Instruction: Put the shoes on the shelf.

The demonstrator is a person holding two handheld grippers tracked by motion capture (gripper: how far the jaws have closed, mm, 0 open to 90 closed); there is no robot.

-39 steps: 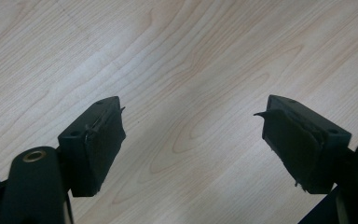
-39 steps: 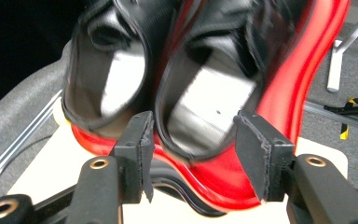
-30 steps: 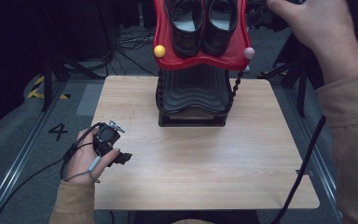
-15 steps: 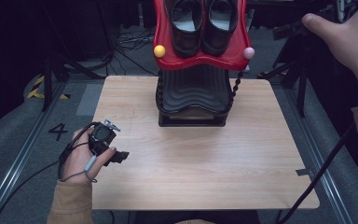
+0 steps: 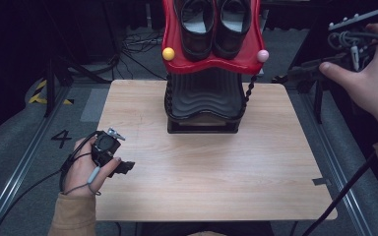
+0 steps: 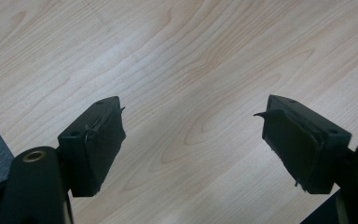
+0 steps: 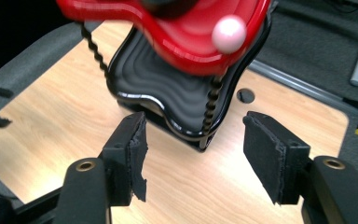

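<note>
A two-tier shoe rack [image 5: 204, 93] stands at the far middle of the light wooden table [image 5: 206, 172]: glossy red wavy top shelf [image 5: 211, 61], black ribbed lower shelf [image 5: 204, 96], twisted black posts between them. A yellow ball [image 5: 168, 53] caps the left front corner and a pink ball [image 5: 262, 55] the right. A pair of black shoes [image 5: 215, 24] sits side by side on the red shelf, toes toward the person.

Down at the near left edge, the left gripper [image 5: 112, 156] rests low over the table in the left hand [image 5: 83, 169], well apart from the rack. Through the left gripper view its jaws stand spread wide, bare woodgrain between the ragged pads [image 6: 98, 144], nothing held.

Over on the right, the right hand [image 5: 369, 83] is up off the table's right side, level with the rack's top. The right gripper [image 7: 191, 158] looks down from there: jaws wide apart and empty, worn pads [image 7: 133, 154] framing the rack's black lower corner, with the red shelf and pink ball above. The rack sits beyond the tips, not touching them.
</note>
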